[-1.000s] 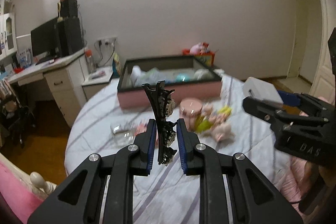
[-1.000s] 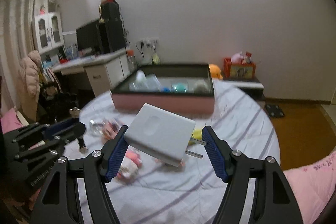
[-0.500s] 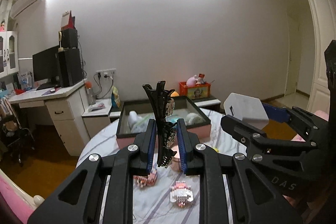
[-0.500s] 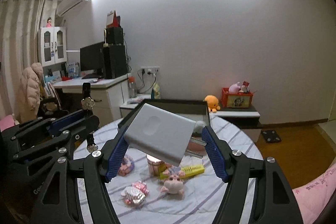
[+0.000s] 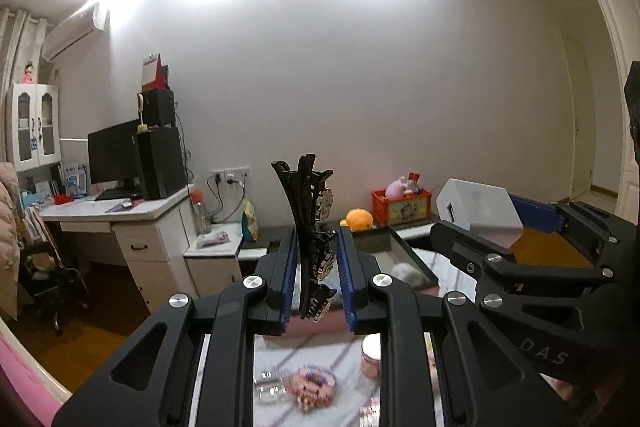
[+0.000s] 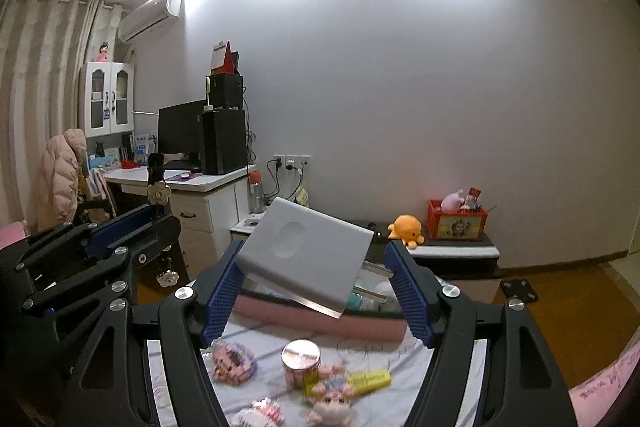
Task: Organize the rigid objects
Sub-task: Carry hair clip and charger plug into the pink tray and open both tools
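grippers are both raised above a round table covered in a white striped cloth point(image 6: 256, 337), each carrying something. left gripper point(image 5: 317, 279) has its two blue-padded fingers point(image 5: 289, 279) closed on a black toothed hair claw clip with metal flower ornaments point(image 5: 310, 227); the clip stands upright between the pads, its lower end hanging just below the fingertips and its forked upper end rising well above them. in the right wrist view the same clip point(image 6: 157, 187) pokes up out of the left gripper point(image 6: 132, 231) at the left side, a pale flower on it facing the camera.

right gripper point(image 6: 316, 287) grips a white square wall charger with a shallow oval dimple on its face point(image 6: 306, 259). the charger sits tilted between the blue ribbed pads point(image 6: 222, 293), its left edge against the left pad, and its metal prongs reach toward the right pad; whether they touch it i cannot tell. from the left wrist view the charger point(image 5: 478, 211) shows at the tip of the right gripper point(image 5: 496, 227), just to the right of the clip and apart from it.

below them a pink rectangular box with a dark rim point(image 6: 316, 319) sits on the far side of the table. nearer on the cloth lie a small pink round tin with a shiny lid point(image 6: 301, 361), a yellow flat packet point(image 6: 368, 379) and pink toys, blurred.
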A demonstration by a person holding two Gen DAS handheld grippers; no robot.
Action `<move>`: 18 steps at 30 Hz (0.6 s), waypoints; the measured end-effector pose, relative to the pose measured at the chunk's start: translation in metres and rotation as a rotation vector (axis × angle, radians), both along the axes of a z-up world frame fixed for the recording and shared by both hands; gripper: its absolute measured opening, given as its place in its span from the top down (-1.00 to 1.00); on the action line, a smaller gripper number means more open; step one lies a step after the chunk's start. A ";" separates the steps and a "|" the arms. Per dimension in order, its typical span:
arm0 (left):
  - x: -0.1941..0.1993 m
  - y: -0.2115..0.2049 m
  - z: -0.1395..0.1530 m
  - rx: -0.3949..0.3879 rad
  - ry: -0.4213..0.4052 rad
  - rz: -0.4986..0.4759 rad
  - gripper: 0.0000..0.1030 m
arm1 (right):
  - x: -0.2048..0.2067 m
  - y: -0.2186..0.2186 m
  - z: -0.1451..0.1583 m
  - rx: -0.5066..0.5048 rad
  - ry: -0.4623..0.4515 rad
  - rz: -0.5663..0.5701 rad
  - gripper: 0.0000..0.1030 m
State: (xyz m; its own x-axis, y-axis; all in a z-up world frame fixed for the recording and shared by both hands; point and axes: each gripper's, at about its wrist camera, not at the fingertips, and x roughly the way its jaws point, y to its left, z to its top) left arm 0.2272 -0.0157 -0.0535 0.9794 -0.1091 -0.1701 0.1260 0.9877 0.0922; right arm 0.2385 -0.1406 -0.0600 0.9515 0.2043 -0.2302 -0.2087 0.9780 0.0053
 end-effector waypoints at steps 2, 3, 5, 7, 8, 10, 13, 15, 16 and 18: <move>0.009 -0.001 0.001 0.004 -0.007 0.004 0.62 | 0.008 0.001 0.004 -0.009 -0.011 -0.001 -0.39; 0.014 -0.001 0.001 0.007 -0.015 0.009 0.62 | 0.013 0.002 0.005 -0.015 -0.014 -0.001 -0.39; 0.025 -0.001 0.001 0.014 -0.017 0.013 0.62 | 0.022 0.004 0.005 -0.031 -0.020 -0.006 -0.39; 0.037 -0.004 -0.003 0.014 -0.014 0.010 0.62 | 0.033 0.006 0.005 -0.042 -0.017 -0.007 -0.39; 0.045 -0.004 -0.004 0.013 -0.008 0.007 0.62 | 0.040 0.006 0.004 -0.047 -0.012 -0.008 -0.39; 0.064 -0.007 -0.009 0.020 0.008 -0.001 0.62 | 0.056 0.005 0.001 -0.053 0.000 -0.009 -0.39; 0.094 -0.011 -0.015 0.041 0.031 -0.009 0.63 | 0.082 0.004 -0.006 -0.078 0.023 -0.019 -0.39; 0.119 -0.012 -0.021 0.041 0.064 -0.034 0.62 | 0.100 0.005 -0.011 -0.115 0.039 -0.028 -0.39; 0.132 -0.011 -0.025 0.030 0.087 -0.045 0.63 | 0.110 0.005 -0.013 -0.120 0.050 -0.028 -0.39; 0.160 -0.012 -0.035 0.024 0.139 -0.058 0.62 | 0.134 0.006 -0.020 -0.135 0.086 -0.029 -0.39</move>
